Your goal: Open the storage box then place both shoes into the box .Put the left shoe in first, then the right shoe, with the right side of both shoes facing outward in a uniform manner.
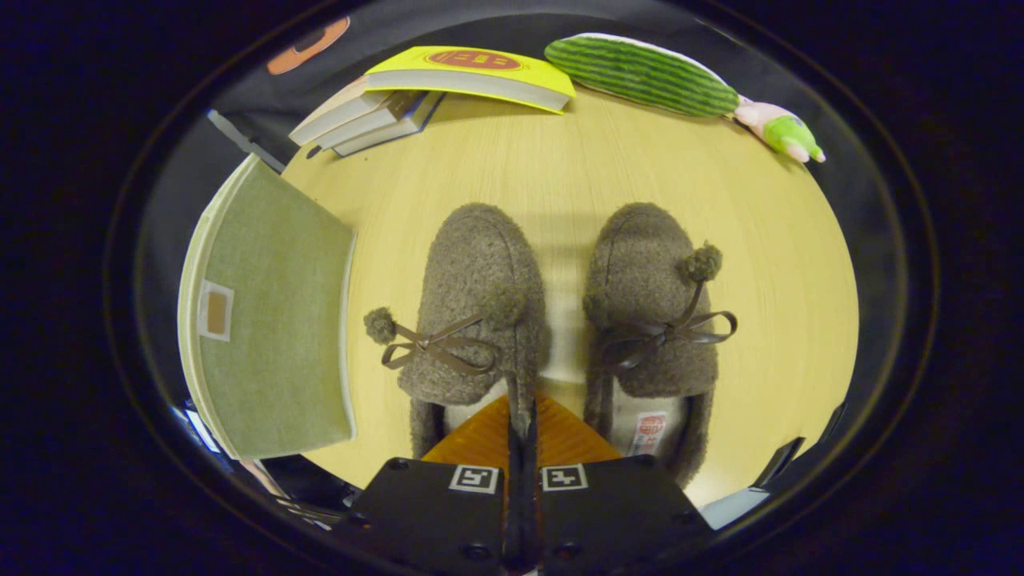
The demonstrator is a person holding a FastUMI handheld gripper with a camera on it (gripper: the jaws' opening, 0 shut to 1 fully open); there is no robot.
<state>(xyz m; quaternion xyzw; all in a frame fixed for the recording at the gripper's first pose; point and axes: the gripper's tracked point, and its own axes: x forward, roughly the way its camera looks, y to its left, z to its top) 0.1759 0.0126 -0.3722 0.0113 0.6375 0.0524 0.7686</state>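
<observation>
The gripper (522, 420) is clenched on the inner collar of the left shoe (472, 308). The right shoe (652, 312) sits beside it on the table (768, 336). Neither is boxed yet; the box (272, 320) lies left.

On the wooden table (512, 168) lie a stack of books (376, 116), a yellow book (480, 76) leaning on it, a watermelon-striped plush (640, 74) and a small pink-green toy (780, 132).

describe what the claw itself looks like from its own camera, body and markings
The claw has two wedge-shaped ribbed fingers that narrow toward their tips, closed edge to edge. Behind them sit two flat black blocks, each carrying a small square black-and-white marker tag near the centre seam, with round screw holes showing at their corners.
</observation>
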